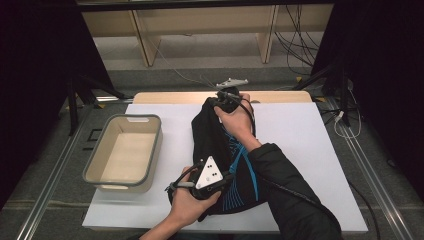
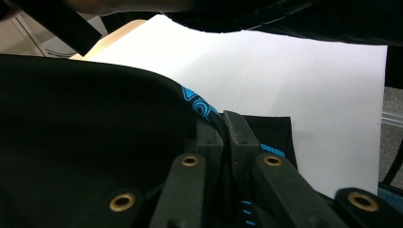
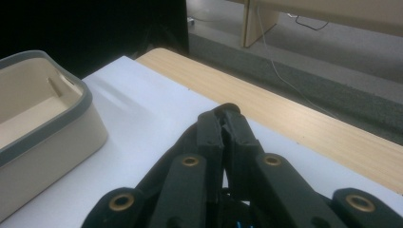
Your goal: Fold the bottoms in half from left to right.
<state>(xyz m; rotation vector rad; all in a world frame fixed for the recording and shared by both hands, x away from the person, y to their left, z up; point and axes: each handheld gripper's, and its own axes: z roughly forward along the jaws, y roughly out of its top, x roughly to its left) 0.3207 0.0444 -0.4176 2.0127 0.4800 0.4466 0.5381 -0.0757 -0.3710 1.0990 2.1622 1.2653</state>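
A black garment with a blue printed pattern (image 1: 215,145) lies folded lengthways down the middle of the white table cover (image 1: 300,140). My left gripper (image 1: 175,187) pinches its near edge, jaws shut on the black cloth (image 2: 95,142) right beside the blue print (image 2: 197,105). At the far end my right gripper (image 1: 216,104) is shut on the garment's other edge, a thin fold of black fabric (image 3: 227,108) showing between its tips (image 3: 222,124). The person's right sleeve lies across the garment in the high view.
A beige bin with a grey rim (image 1: 125,152) stands empty on the left of the table, also close at left in the right gripper view (image 3: 43,123). A wooden table edge (image 1: 210,96) runs along the far side. Cables hang at back right.
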